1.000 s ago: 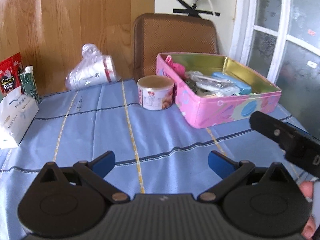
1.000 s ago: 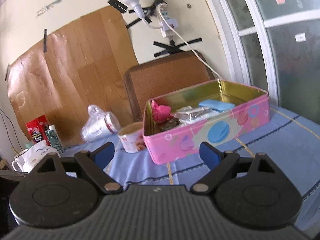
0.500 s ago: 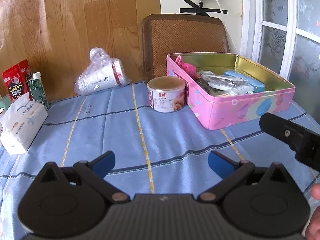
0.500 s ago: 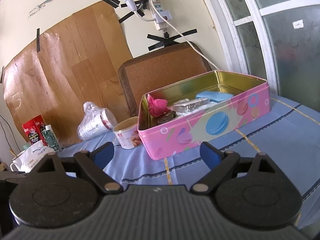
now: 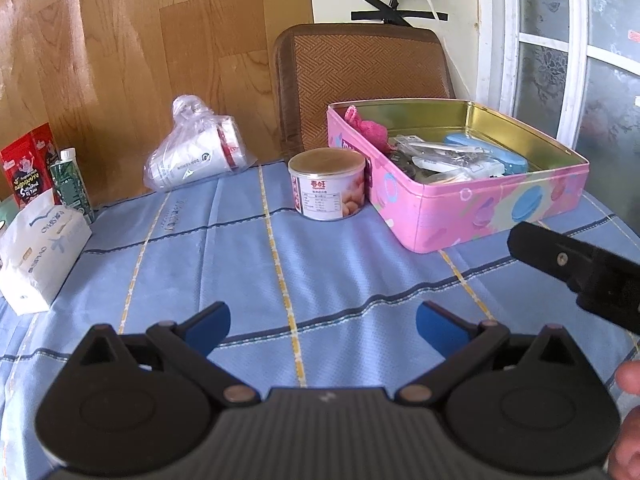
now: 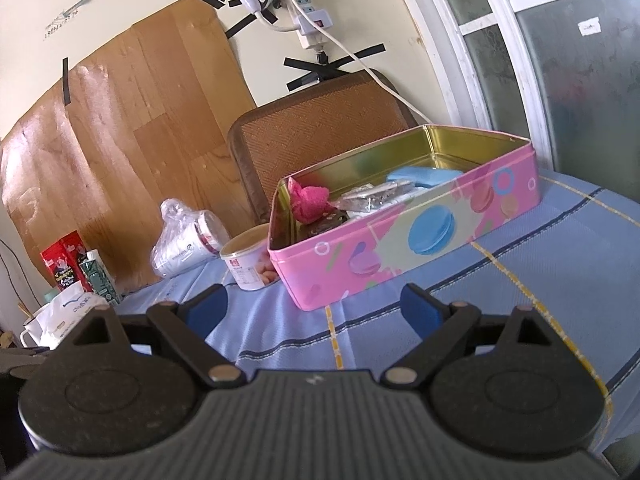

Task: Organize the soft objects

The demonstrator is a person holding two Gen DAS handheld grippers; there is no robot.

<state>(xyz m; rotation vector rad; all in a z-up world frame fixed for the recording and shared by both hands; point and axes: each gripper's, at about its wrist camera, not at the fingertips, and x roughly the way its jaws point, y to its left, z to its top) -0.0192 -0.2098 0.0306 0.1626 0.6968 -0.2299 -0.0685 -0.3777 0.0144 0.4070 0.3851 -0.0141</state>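
Left claw (image 5: 323,323): blue-tipped fingers spread wide, nothing between them, above the blue checked cloth covering the tabletop (image 5: 240,264). Right claw (image 6: 316,307): also wide apart, empty, aimed at the pink rectangular tin box with macaron print (image 6: 404,240).

Left wrist view only: part of the right claw's black body at right edge, with fingertips of a hand (image 5: 630,378) just below it. This view looks down into the tin: a light blue oblong case (image 5: 492,152) along the far right side, clear plastic packets (image 5: 440,160) mid-box, and the pink fuzzy soft item (image 5: 366,126) in the far left corner. The white tissue pack (image 5: 40,248) sits at left, well apart from the tin.

Right wrist view only: a white power strip (image 6: 310,20) taped to the wall, with a white bulb above it. Here the tin is seen from low down, the contents mostly hidden by its near wall; the soft item rises above the rim.

Tin's long axis runs near-left to far-right. Soft item is bunched; no clear long axis. A round white can with a tan lid (image 5: 327,190) stands just beside the tin's left end; a bagged stack of paper cups (image 5: 196,156) lies on its side farther left.
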